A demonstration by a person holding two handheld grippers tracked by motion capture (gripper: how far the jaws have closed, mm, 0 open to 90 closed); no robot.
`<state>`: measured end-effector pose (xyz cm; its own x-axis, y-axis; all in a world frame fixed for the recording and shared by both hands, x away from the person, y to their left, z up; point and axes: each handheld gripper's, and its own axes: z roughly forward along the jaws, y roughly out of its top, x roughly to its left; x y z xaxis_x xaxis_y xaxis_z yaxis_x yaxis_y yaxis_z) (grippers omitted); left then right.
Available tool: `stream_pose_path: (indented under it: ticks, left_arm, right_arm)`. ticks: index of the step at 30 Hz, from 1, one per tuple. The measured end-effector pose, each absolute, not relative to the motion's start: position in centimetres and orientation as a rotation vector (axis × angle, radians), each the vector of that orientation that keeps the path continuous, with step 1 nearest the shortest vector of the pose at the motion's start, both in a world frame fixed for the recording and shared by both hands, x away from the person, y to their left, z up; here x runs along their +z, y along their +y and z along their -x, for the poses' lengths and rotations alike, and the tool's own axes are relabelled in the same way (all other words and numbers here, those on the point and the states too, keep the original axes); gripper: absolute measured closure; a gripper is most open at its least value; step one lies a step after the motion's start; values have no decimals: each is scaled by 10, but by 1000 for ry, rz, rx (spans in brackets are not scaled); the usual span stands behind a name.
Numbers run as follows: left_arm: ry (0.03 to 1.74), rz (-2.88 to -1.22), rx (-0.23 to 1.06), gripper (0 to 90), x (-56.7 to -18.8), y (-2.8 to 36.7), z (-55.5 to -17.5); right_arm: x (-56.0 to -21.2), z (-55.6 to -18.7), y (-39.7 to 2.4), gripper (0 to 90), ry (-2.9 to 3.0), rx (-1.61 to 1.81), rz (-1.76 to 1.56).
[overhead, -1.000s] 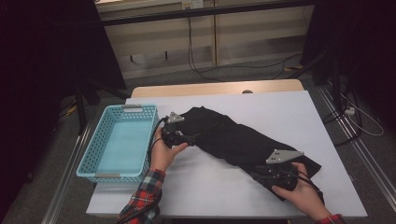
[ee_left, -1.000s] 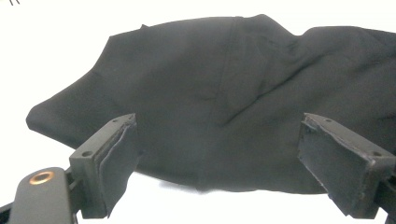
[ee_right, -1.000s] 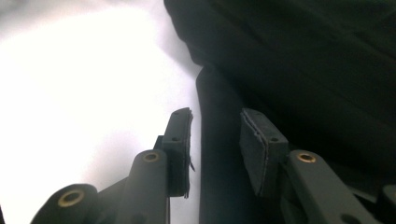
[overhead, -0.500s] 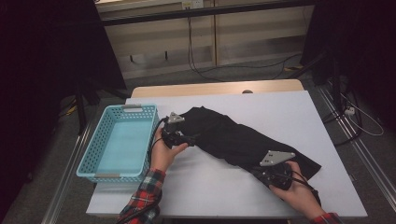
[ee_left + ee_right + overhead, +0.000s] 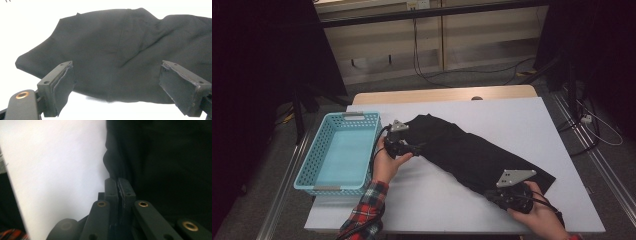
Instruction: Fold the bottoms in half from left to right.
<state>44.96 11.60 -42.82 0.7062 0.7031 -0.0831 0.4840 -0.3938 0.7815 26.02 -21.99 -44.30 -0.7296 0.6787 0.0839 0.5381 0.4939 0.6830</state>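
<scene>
Your left gripper (image 5: 414, 148) is at the left end of the black garment (image 5: 472, 152), near the left edge of the tabletop (image 5: 522, 120). In the left gripper view its two jaws stand wide apart, and the dark cloth (image 5: 120, 57) lies on the white surface just in front of them. The pads (image 5: 63, 87) do not press on the cloth, so this gripper holds nothing. Your left hand (image 5: 387, 162), with a red plaid sleeve (image 5: 367, 210), comes in from the near edge and carries this gripper.

Your right gripper (image 5: 512, 195) is at the other end of the garment, close to the near right corner of the tabletop. Its jaws have just been closing, and in the right gripper view (image 5: 118, 183) they are now pressed together. The edge of the black cloth (image 5: 160, 165) rises directly from their tips, so the gripper seems to pinch a thin fold of it. The fold itself is very dark and hard to see clearly. Your right hand (image 5: 539, 215) is behind this gripper at the near edge.

The garment lies flat and stretched in a diagonal line, from the middle left of the tabletop toward the near right corner. A light blue plastic basket (image 5: 309, 170) stands along the left edge of the tabletop, just beside your left hand.
</scene>
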Motion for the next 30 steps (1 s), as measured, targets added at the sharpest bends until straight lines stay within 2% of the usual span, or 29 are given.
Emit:
stream_pose_path:
  ticks: [11,12,13,14,16,18,20,22,24,30]
  left_arm:
    - [897,-2071,335,137,-426,114,-448]
    - [896,-2070,334,137,-426,115,-448]
    - [897,-2070,336,137,-426,115,-448]
    - [899,-2070,338,137,-426,115,-448]
    - [899,-2071,338,137,-426,116,-448]
    - [897,-2072,343,136,-426,116,-448]
    - [896,-2074,349,136,-425,117,-448]
    - [896,-2073,346,136,-426,117,-448]
    - [900,-2074,345,136,-426,118,-448]
    - [901,-2074,343,135,-427,117,-448]
  right_arm:
    - [-442,-245,-221,867,2579,1101,-1019]
    - [-441,-246,-221,851,2583,1125,-1016]
    - [-438,-247,-222,787,2575,1140,-1013]
    - [-436,-248,-223,686,2551,1145,-1019]
    - [-432,-254,-228,653,2510,1166,-1051]
    - [-428,-262,-236,556,2453,1163,-1094]
    - [-428,-273,-248,548,2395,1139,-1140]
    - [-430,-285,-261,487,2325,1102,-1208]
    - [-432,-297,-273,466,2266,1079,-1277]
    - [-436,-326,-300,495,2135,1010,-1406]
